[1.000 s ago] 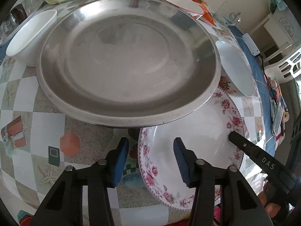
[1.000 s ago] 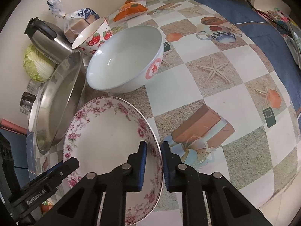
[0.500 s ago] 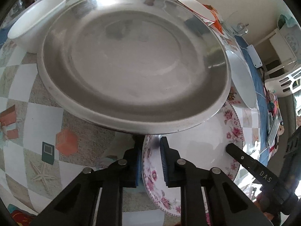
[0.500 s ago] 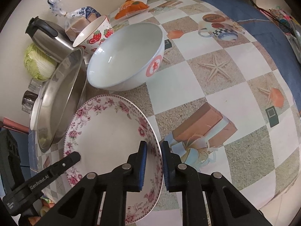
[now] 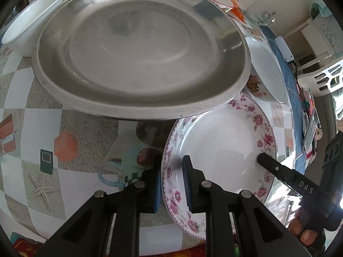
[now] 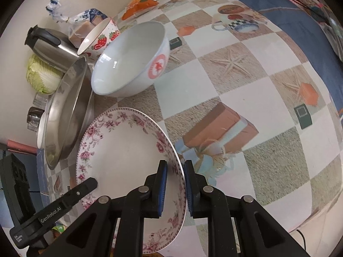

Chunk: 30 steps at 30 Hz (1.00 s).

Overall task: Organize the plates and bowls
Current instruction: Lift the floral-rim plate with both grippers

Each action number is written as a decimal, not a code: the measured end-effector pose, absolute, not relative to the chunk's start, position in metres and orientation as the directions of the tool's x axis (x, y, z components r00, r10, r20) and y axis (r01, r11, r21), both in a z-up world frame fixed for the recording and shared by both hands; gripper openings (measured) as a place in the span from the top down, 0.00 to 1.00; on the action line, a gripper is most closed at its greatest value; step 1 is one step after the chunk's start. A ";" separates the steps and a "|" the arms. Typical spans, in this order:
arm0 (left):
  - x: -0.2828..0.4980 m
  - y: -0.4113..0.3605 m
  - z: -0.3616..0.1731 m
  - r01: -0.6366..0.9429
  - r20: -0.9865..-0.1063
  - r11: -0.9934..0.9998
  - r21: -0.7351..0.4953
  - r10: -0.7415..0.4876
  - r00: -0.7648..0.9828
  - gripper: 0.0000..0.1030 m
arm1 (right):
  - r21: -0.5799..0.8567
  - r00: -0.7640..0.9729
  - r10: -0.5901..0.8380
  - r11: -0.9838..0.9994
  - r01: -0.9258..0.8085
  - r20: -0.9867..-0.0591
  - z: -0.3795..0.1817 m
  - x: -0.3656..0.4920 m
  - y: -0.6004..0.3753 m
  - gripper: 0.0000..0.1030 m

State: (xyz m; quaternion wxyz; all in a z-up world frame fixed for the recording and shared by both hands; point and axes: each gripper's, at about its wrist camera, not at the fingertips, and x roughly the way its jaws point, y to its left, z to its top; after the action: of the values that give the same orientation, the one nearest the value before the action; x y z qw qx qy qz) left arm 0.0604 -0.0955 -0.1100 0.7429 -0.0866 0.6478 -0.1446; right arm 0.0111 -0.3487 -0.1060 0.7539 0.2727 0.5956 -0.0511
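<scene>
White plate (image 6: 128, 156) with pink floral rim, checked tablecloth (image 6: 246, 90)

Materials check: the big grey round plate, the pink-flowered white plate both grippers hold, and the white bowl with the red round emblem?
Big grey round plate: looks like stainless steel, brushed and dull-shiny, with blurred reflections and fine scuffs.
Pink-flowered white plate: seemingly glazed ceramic or porcelain, glossy white with a printed floral rim; melamine cannot be ruled out.
White bowl with the red round emblem: likely glazed ceramic, smooth with sharp window highlights inside.

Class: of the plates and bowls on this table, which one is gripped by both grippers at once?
The floral-rimmed plate: fingers clamp its rim on opposite sides. The steel plate and bowls sit untouched.
</scene>
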 end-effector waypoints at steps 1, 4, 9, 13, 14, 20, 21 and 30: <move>0.062 -0.095 -0.111 0.098 -0.935 0.941 -0.324 -0.334 0.119 0.82 | 0.354 0.285 0.252 0.845 0.402 -0.925 -0.107 0.012 -0.349 0.83; 0.066 -0.089 -0.112 0.080 -0.926 0.934 -0.348 -0.356 0.123 0.82 | 0.367 0.287 0.265 0.840 0.399 -0.921 -0.109 0.013 -0.352 0.83; 0.068 -0.089 -0.110 0.093 -0.929 0.937 -0.337 -0.347 0.128 0.82 | 0.360 0.286 0.260 0.847 0.391 -0.922 -0.110 0.012 -0.352 0.83; 0.065 -0.095 -0.100 0.113 -0.922 0.933 -0.340 -0.355 0.154 0.82 | 0.356 0.288 0.255 0.851 0.386 -0.923 -0.108 0.008 -0.352 0.83; 0.064 -0.096 -0.097 0.114 -0.919 0.932 -0.345 -0.360 0.160 0.82 | 0.353 0.290 0.251 0.853 0.384 -0.923 -0.106 0.008 -0.351 0.83; 0.064 -0.092 -0.095 0.118 -0.917 0.929 -0.351 -0.366 0.156 0.82 | 0.357 0.311 0.250 0.862 0.359 -0.917 -0.096 0.004 -0.346 0.83; 0.064 -0.091 -0.094 0.119 -0.917 0.929 -0.350 -0.366 0.157 0.82 | 0.353 0.310 0.247 0.866 0.355 -0.918 -0.095 0.004 -0.346 0.83; 0.060 -0.097 -0.089 0.163 -0.913 0.922 -0.350 -0.375 0.162 0.82 | 0.337 0.311 0.235 0.881 0.332 -0.921 -0.084 0.002 -0.343 0.83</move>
State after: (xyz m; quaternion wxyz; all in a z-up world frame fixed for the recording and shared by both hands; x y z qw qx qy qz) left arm 0.0605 -0.0967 -0.0887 0.7576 -0.0852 0.6223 -0.1776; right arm 0.0024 -0.3432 -0.0836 0.7727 0.2420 0.5859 -0.0315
